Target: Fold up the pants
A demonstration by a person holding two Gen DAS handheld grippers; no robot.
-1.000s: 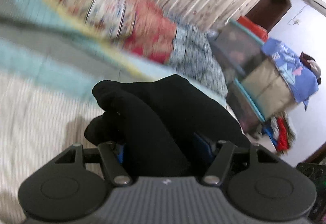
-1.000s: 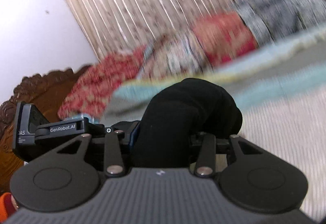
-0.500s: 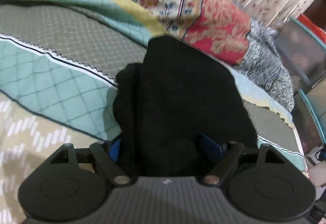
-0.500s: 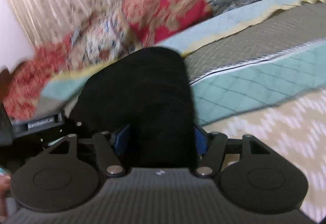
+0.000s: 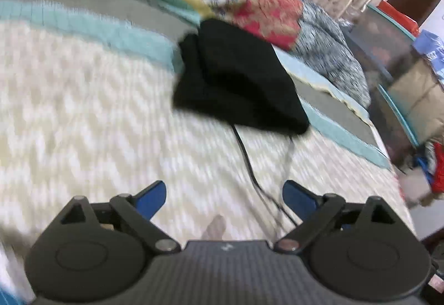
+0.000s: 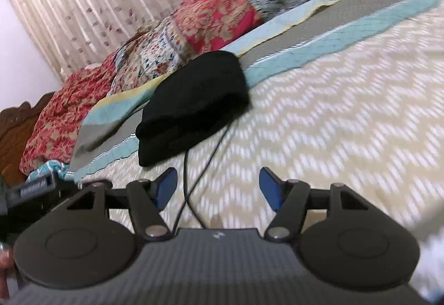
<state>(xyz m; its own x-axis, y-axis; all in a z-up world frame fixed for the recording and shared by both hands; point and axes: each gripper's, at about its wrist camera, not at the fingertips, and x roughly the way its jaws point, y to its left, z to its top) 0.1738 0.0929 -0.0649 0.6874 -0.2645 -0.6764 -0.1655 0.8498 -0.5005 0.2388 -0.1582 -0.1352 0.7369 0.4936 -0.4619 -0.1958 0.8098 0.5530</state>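
The pants (image 5: 238, 83) are lying in a compact black bundle on the bed (image 5: 83, 116), near its teal border, with two thin cords (image 5: 247, 160) trailing toward the camera. The left hand-held gripper (image 5: 224, 194) is opening wide with nothing between its blue pads, and the right hand-held gripper (image 6: 217, 188) is standing partly open, gripping nothing. If the fold is judged finished, both should be drawing back clear of the cords, so that nothing snags and drags the bundle apart.
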